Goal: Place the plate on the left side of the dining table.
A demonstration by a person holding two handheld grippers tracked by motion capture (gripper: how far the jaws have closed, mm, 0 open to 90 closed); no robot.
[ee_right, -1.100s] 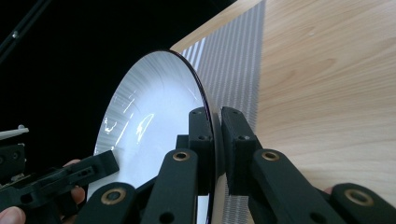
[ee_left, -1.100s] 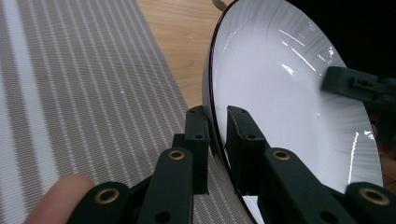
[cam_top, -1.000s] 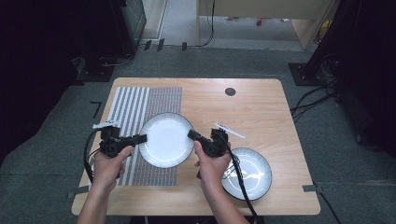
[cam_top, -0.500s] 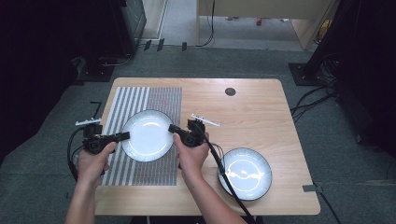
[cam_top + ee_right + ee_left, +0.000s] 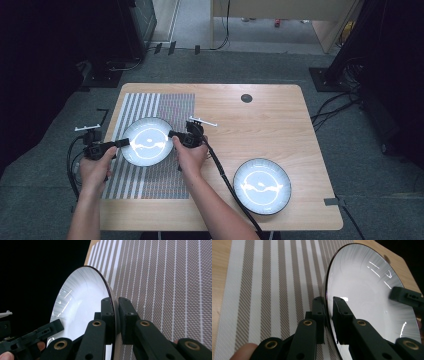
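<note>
Plate [image 5: 147, 141], glazed, stiff, likely slippery and breakable: left gripper [image 5: 121, 143] and right gripper [image 5: 173, 134] jaws clamped on opposite rims above striped mat [image 5: 165, 107].

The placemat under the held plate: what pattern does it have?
Brown and white stripes, clearest in the left gripper view, on the placemat.

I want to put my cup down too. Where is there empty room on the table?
The bare wood between the striped mat and the table's far right edge is free, around the small dark disc. The near right corner holds a plate. The mat is crowded: both grippers hold another plate over it.
</note>
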